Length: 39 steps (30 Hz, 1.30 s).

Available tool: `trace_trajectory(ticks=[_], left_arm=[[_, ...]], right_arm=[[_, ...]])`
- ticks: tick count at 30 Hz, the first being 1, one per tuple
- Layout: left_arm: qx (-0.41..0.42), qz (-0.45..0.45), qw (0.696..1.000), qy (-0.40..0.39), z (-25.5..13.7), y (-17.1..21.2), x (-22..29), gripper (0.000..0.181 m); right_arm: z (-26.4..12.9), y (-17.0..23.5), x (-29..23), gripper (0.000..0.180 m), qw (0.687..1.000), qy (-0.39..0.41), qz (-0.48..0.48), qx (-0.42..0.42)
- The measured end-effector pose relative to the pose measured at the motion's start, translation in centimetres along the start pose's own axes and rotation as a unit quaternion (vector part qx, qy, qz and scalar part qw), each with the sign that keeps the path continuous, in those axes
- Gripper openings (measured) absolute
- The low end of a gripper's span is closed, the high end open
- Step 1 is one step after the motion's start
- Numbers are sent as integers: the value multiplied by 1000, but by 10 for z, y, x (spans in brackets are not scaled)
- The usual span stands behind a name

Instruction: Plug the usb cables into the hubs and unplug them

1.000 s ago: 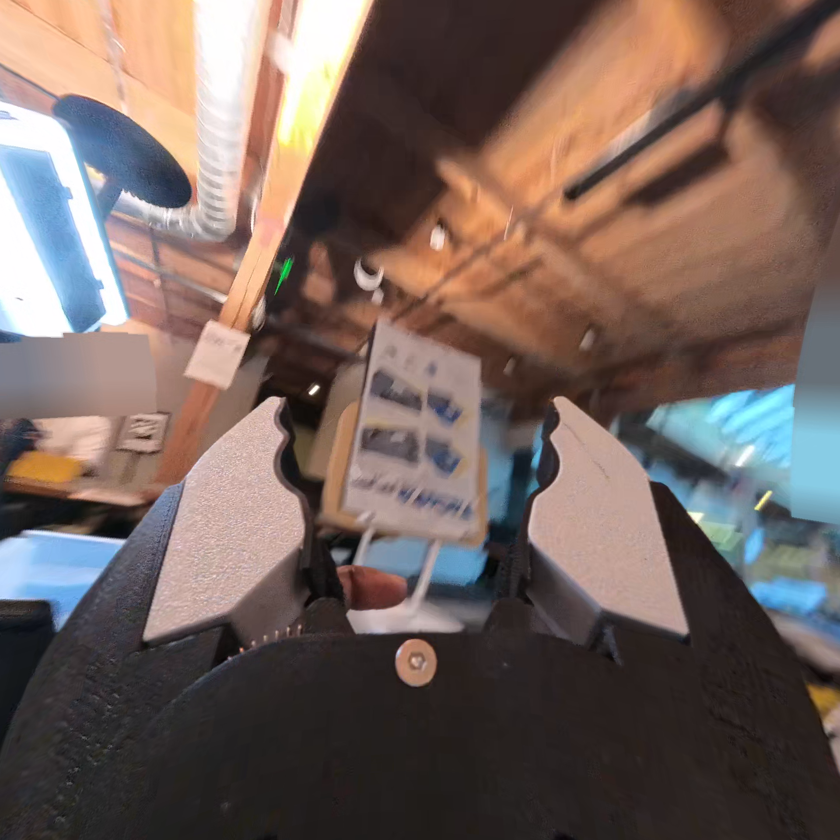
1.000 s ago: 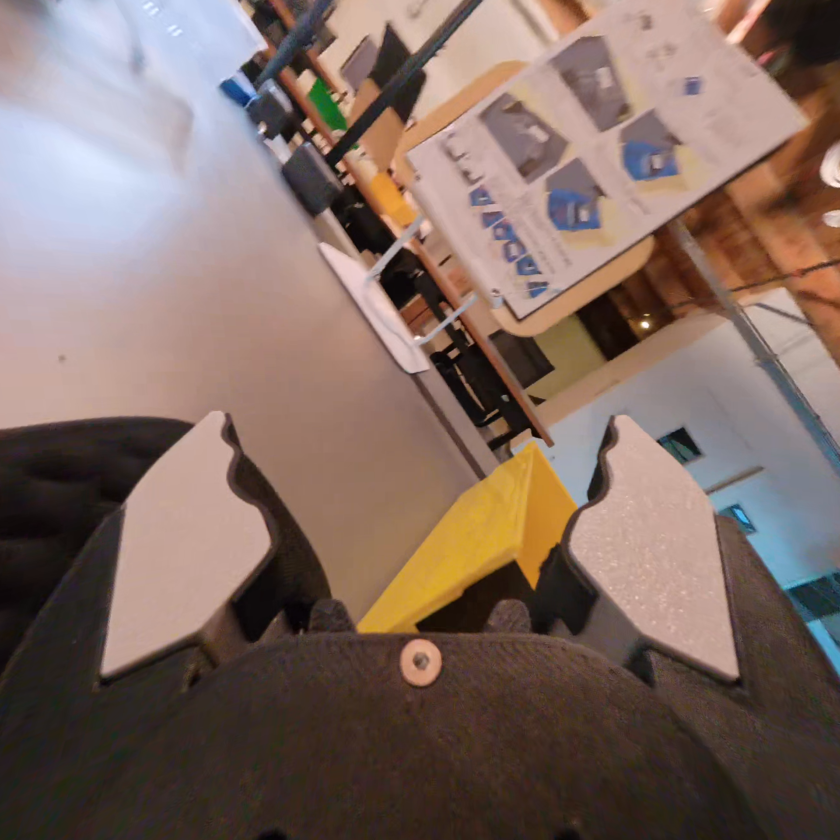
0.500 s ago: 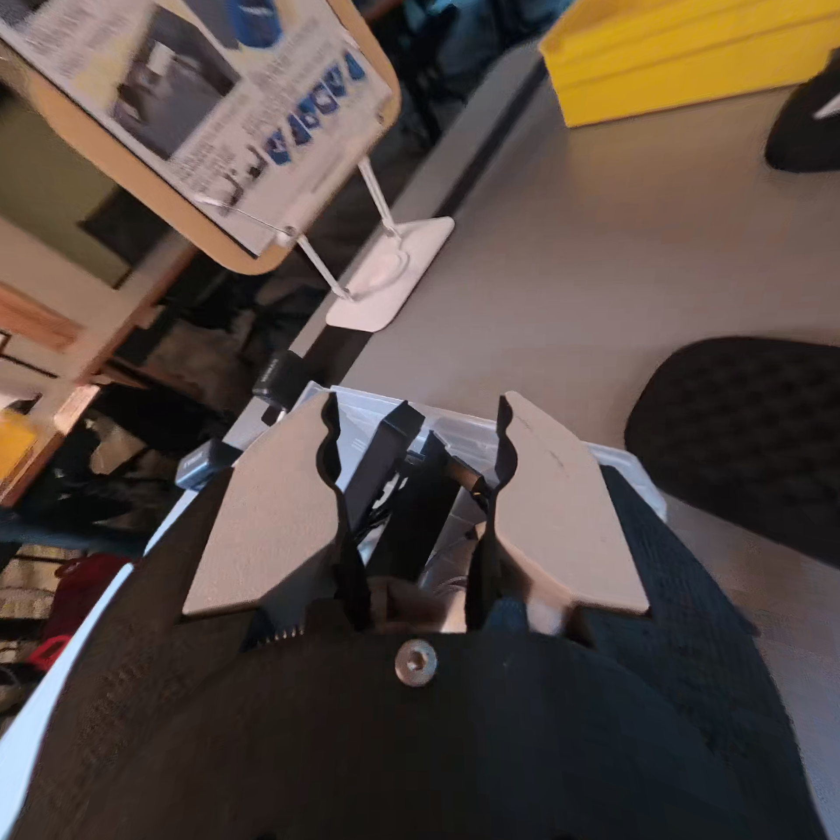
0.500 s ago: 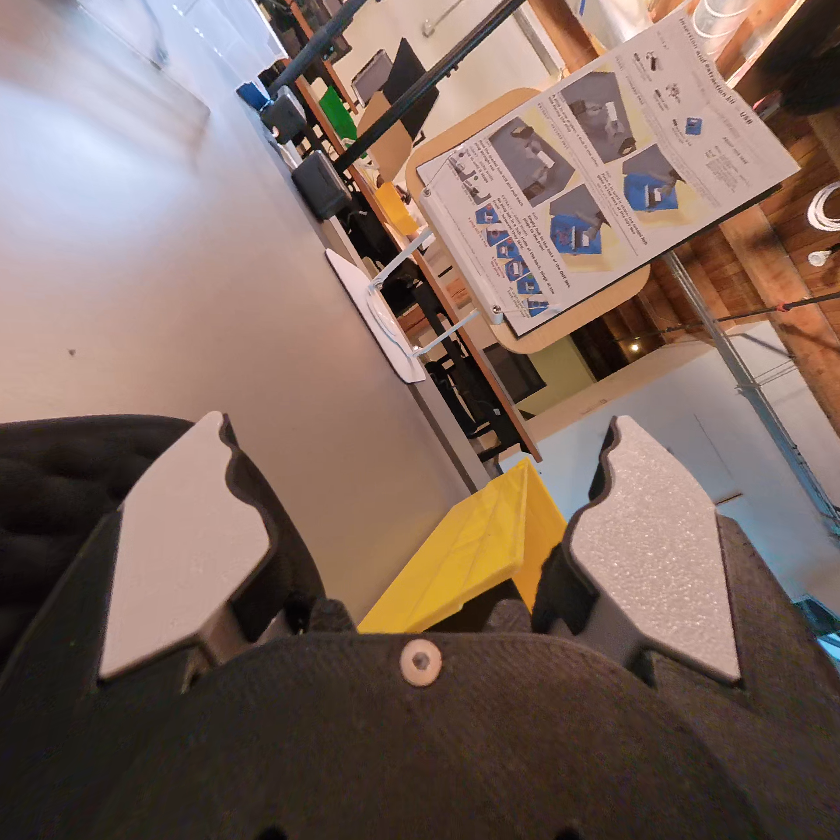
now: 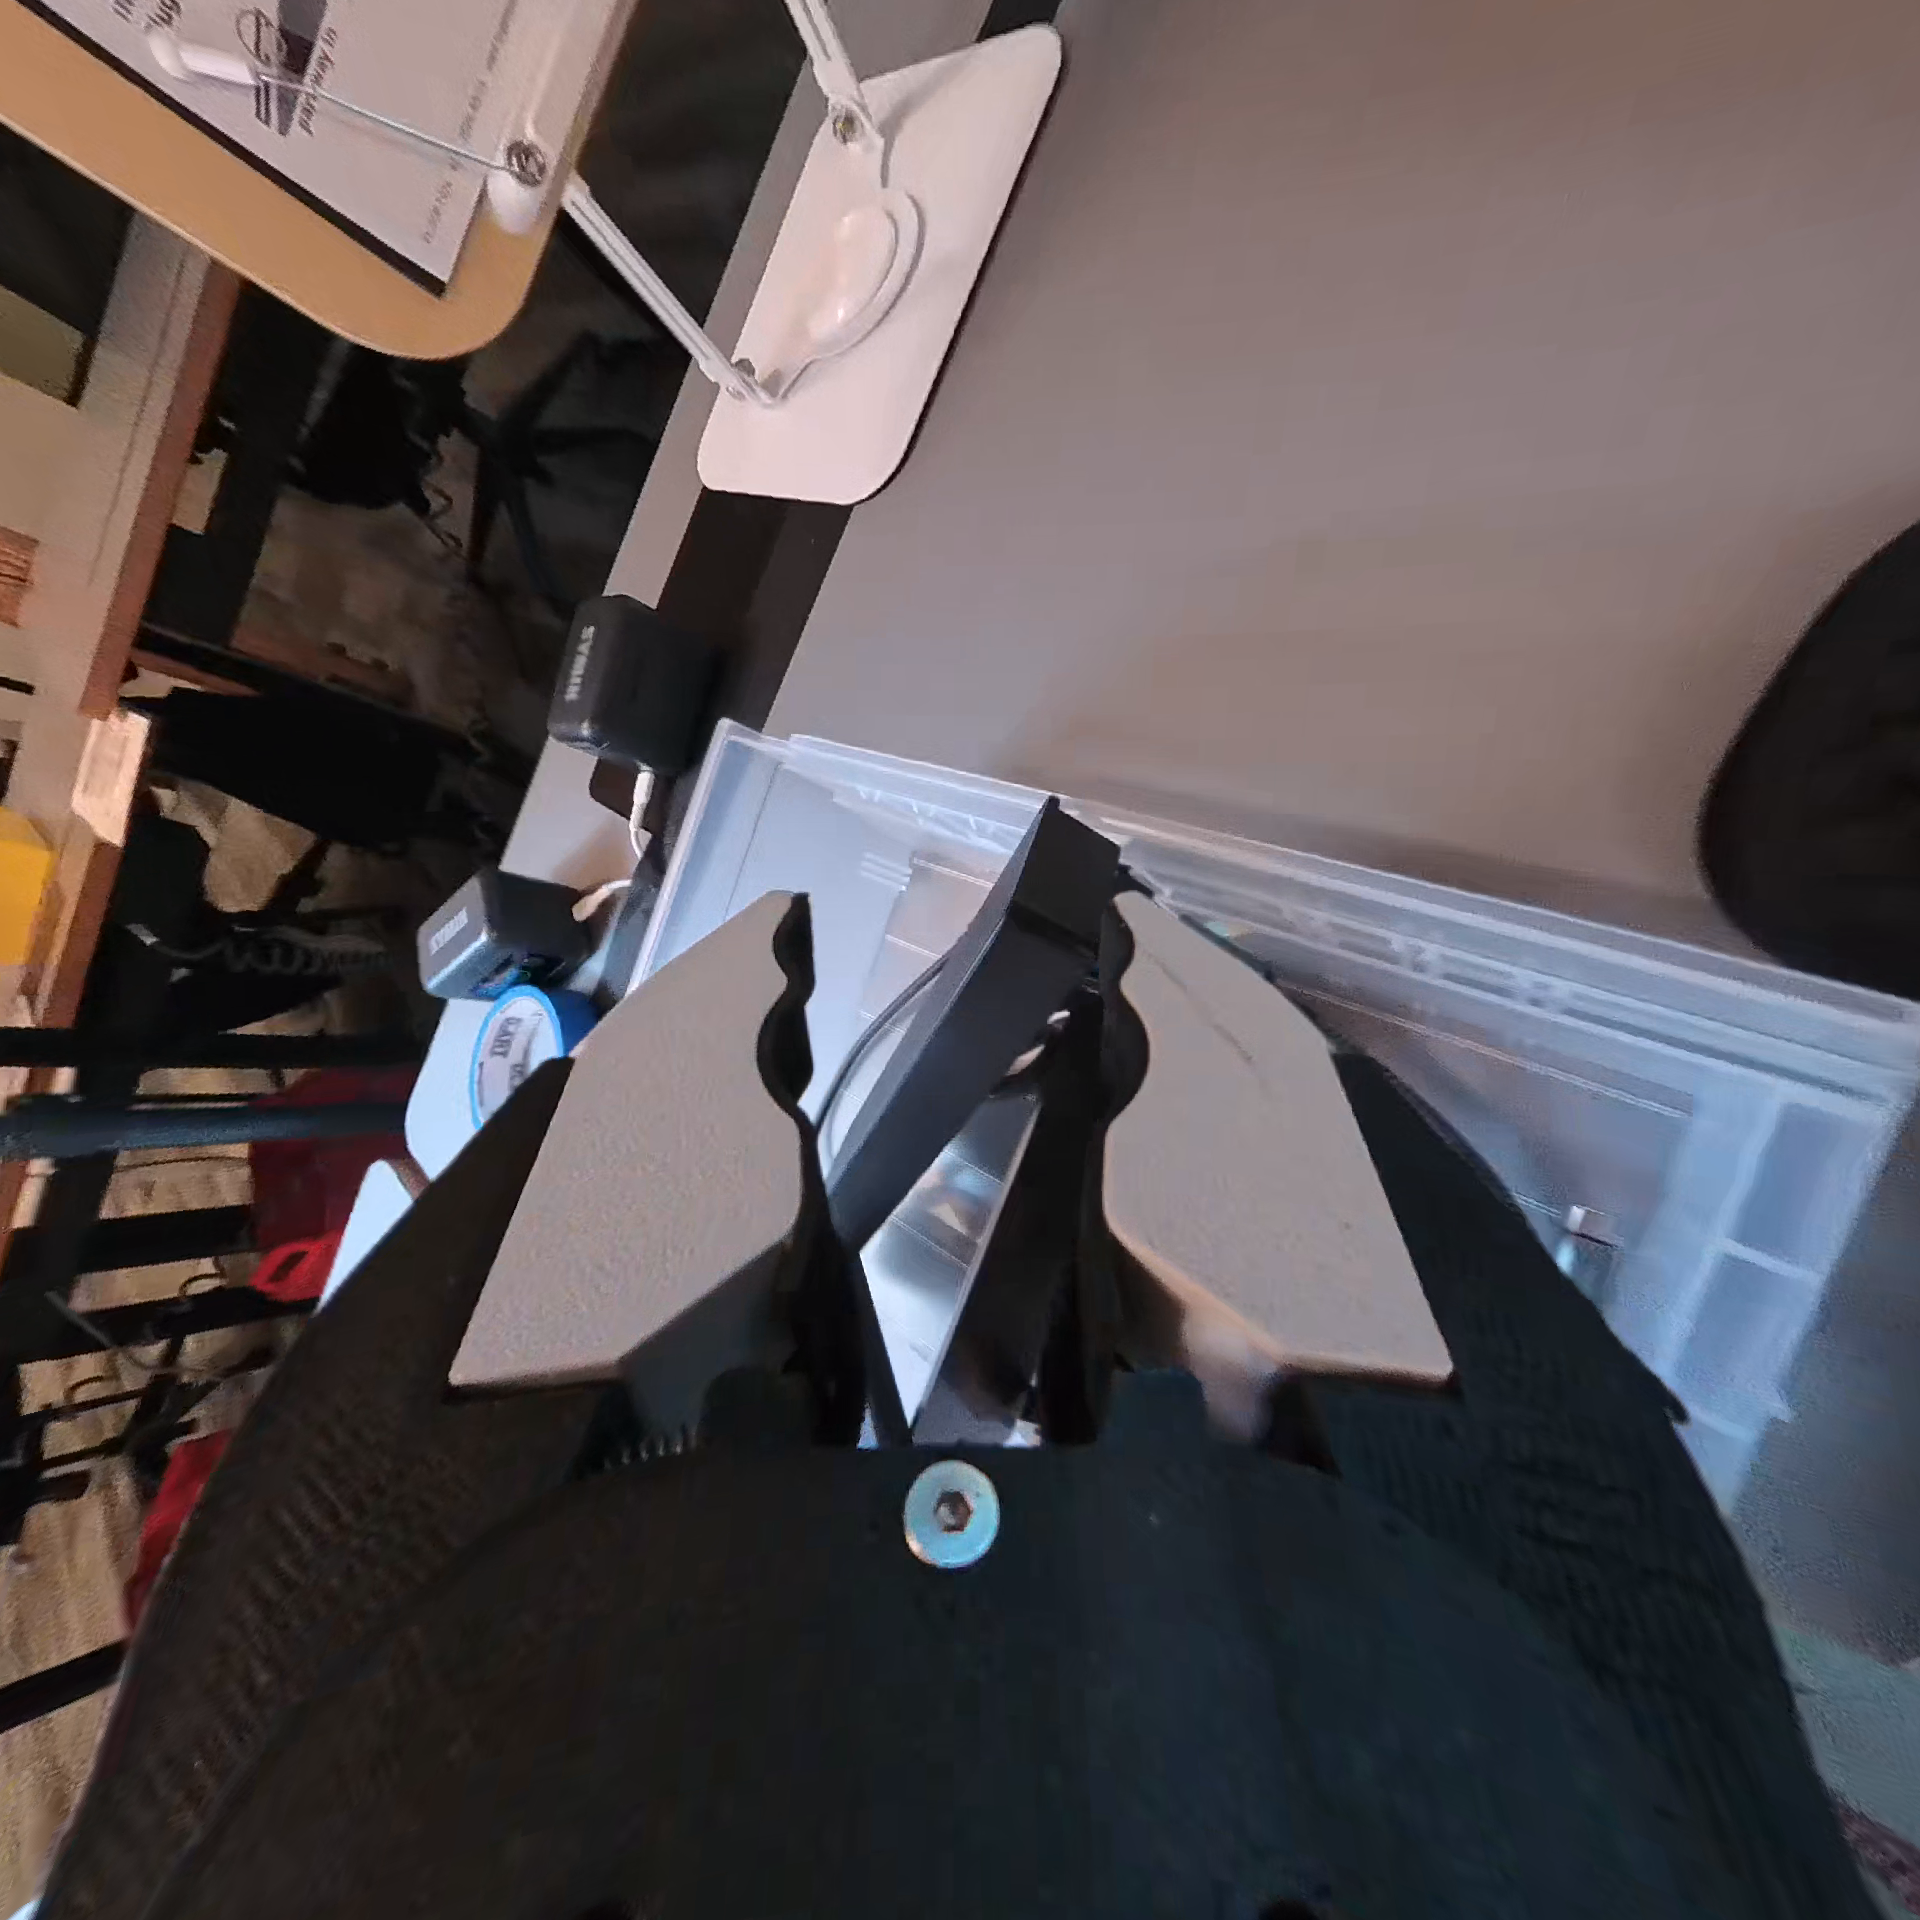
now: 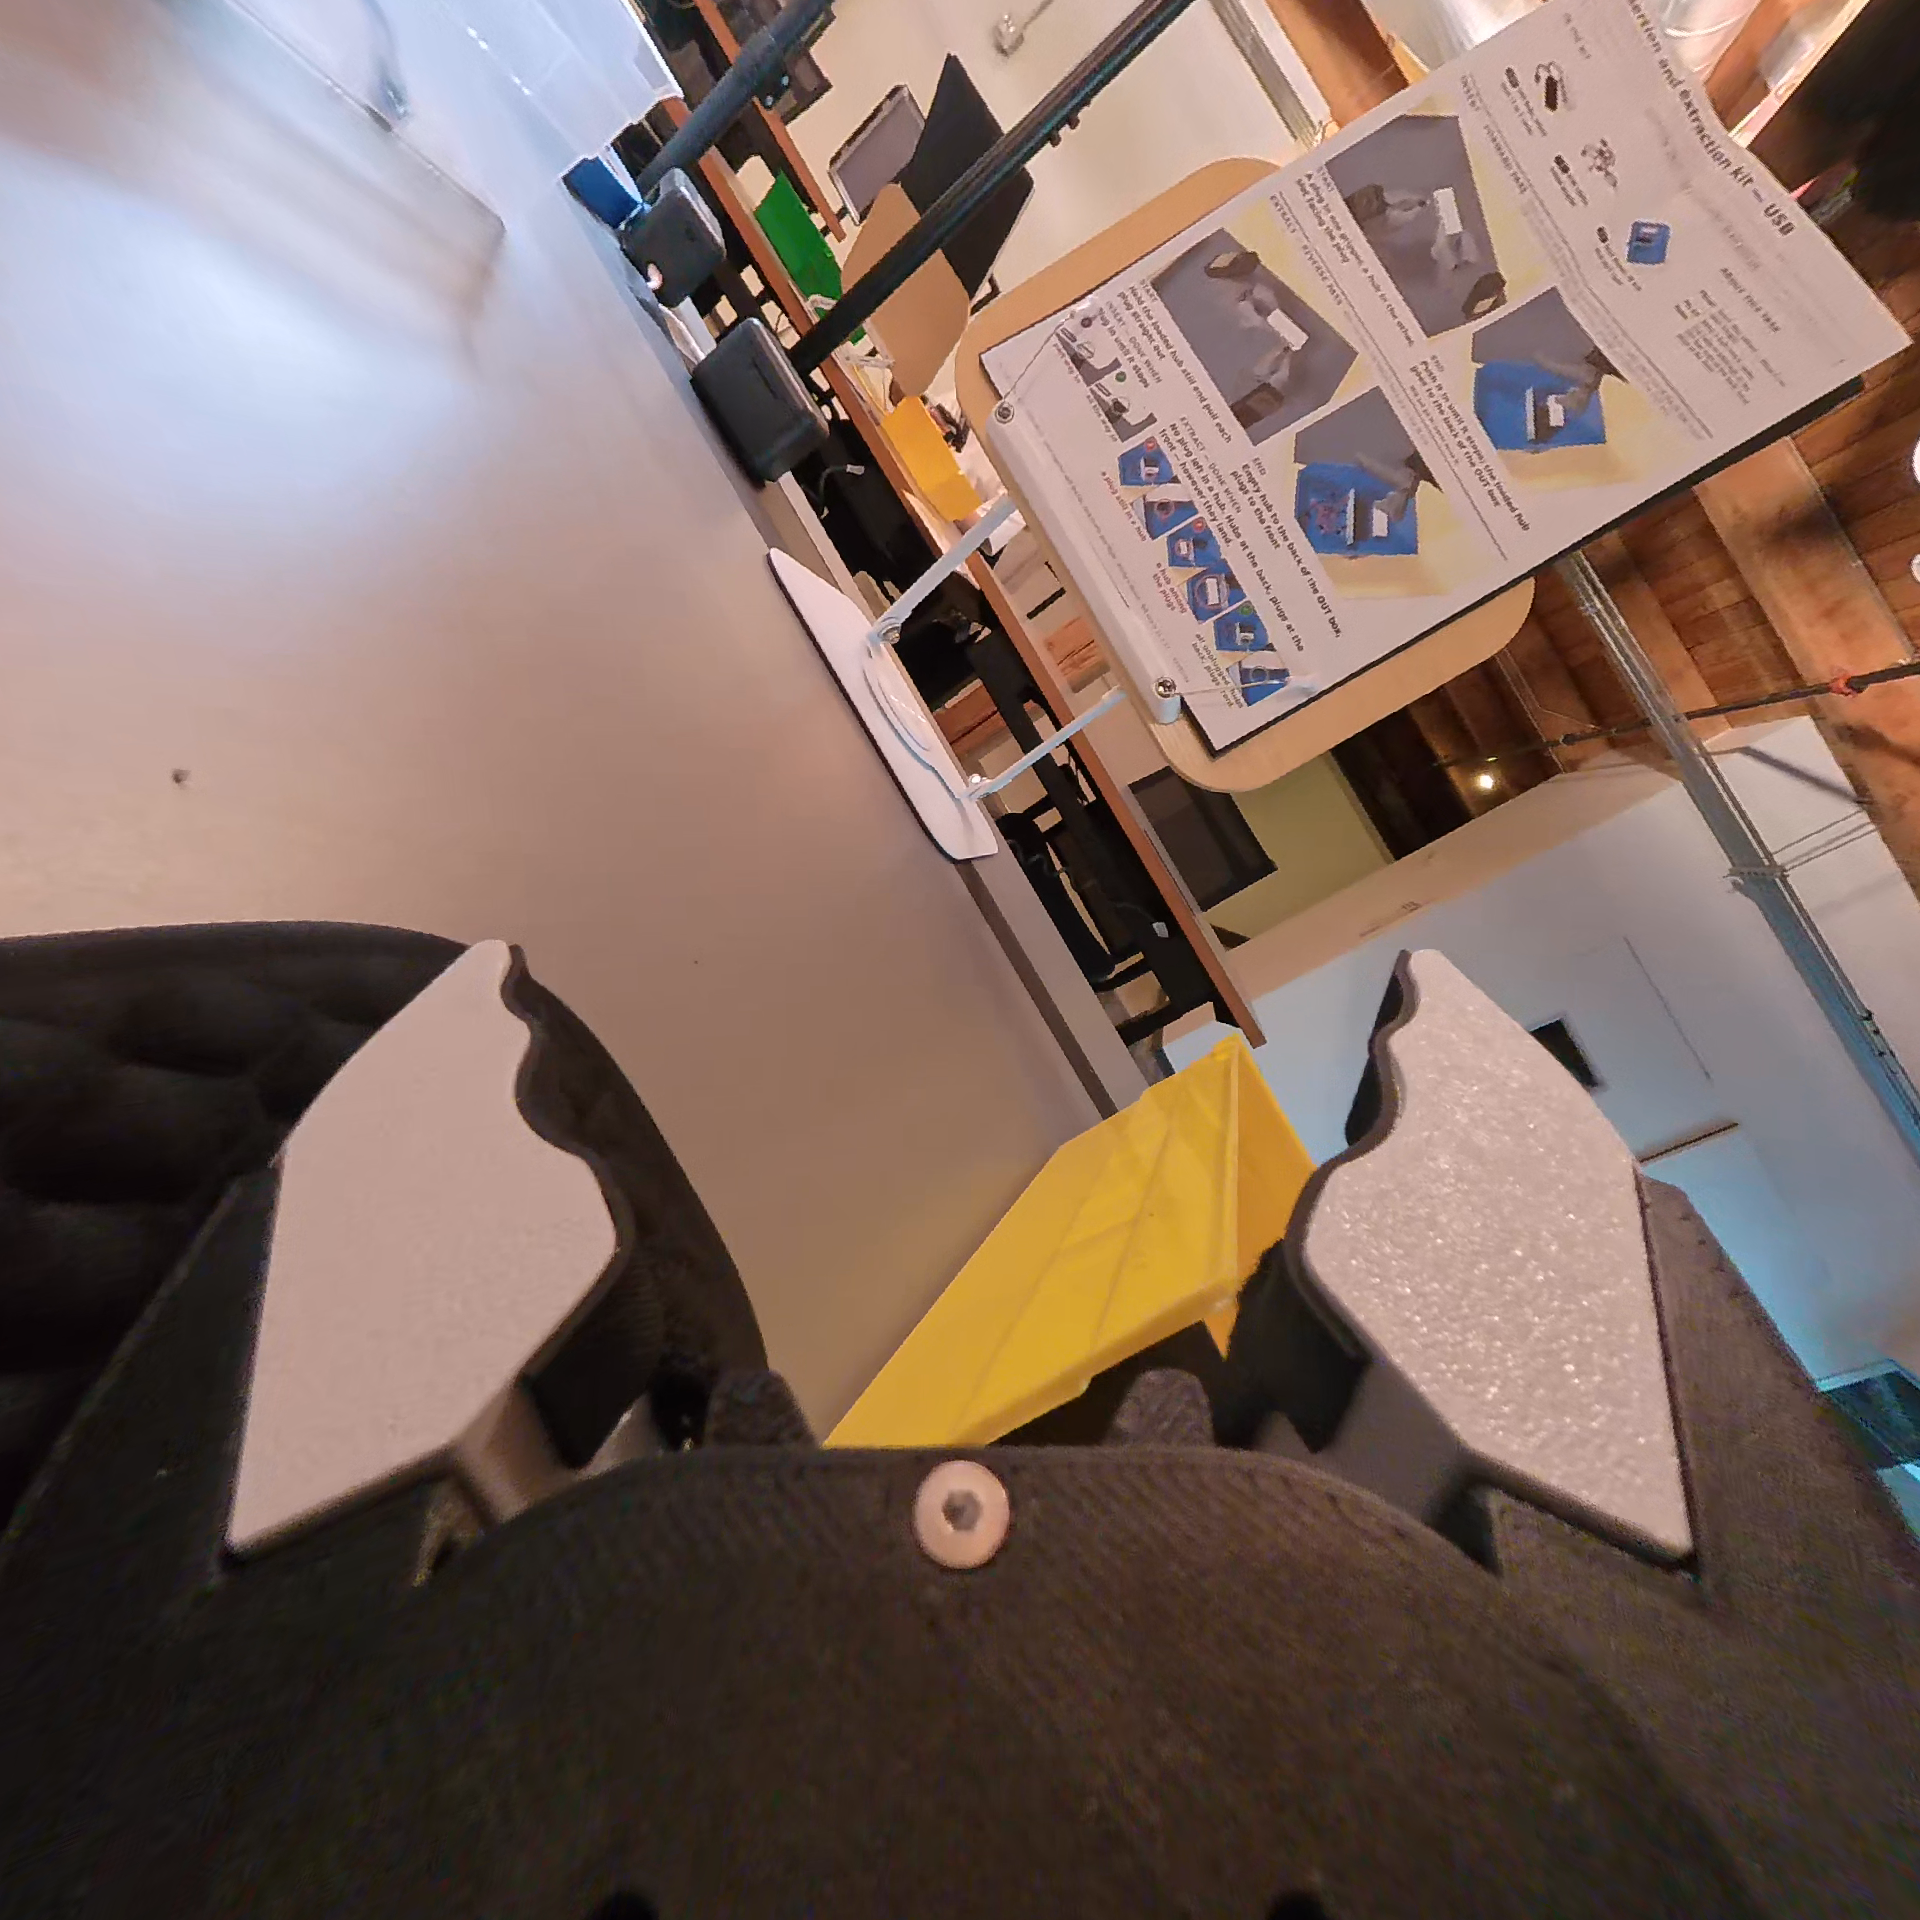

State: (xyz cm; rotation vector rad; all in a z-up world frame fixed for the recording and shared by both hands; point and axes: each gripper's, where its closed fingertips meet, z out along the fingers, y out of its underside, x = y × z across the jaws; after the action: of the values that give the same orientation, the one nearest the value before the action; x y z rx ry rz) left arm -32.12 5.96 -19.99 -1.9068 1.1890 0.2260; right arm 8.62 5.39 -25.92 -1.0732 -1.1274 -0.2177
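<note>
Hub [image 5: 997,997], apparently pinched between half-closed left hand-held gripper [image 5: 951,925] fingers.

Left wrist view: rolled sideways, looks steeply down, close over a clear plastic bin [image 5: 1455,966] on the grey table [image 5: 1351,416]. Right wrist view: sits low near the table [image 6: 416,623], looks along it. Both catch the white stand base [image 5: 873,270] [image 6: 883,707].

Grey table [image 6: 436,582], wooden shelving [image 6: 1081,748], white wall [image 6: 1558,1018] behind.
</note>
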Motion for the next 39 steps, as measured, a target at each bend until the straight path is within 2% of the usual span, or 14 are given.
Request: trace_trajectory(ticks=[1, 4, 8, 10, 13, 18, 22, 25, 28, 33, 39], left_arm=[[-7, 22, 1000, 10, 9, 5, 5, 53], [-39, 2, 999, 6, 19, 12, 0, 49], [-48, 8, 998, 42, 24, 12, 15, 47], [-73, 10, 997, 30, 29, 20, 10, 47], [-57, 24, 997, 36, 42, 23, 11, 35], [0, 33, 998, -62, 41, 6, -25, 27], [111, -3, 981, -160, 6, -32, -57, 25], [171, -29, 951, -255, -30, -51, -83, 25], [229, -65, 922, -307, -63, -72, -95, 25], [330, -98, 875, -340, -103, -116, -94, 25], [410, -70, 828, -377, -152, -162, -74, 25]], right_arm=[[0, 0, 0, 146, 1000, 2, -1, 1], [0, 0, 0, 146, 1000, 2, -1, 0], [0, -1, 0, 146, 1000, 1, -7, -1], [-1, -1, -1, 146, 1000, 0, -9, -2], [-1, -1, -1, 146, 1000, 0, -6, -1], [0, 1, -1, 146, 1000, -2, 0, -4], [0, 2, -1, 145, 1000, -4, 0, -6], [0, 2, -2, 145, 1000, -5, 0, -8], [0, 3, -2, 144, 1000, -7, 4, -10], [0, 5, -3, 143, 1000, -9, 8, -13], [0, 6, -3, 143, 1000, -9, 11, -15]])
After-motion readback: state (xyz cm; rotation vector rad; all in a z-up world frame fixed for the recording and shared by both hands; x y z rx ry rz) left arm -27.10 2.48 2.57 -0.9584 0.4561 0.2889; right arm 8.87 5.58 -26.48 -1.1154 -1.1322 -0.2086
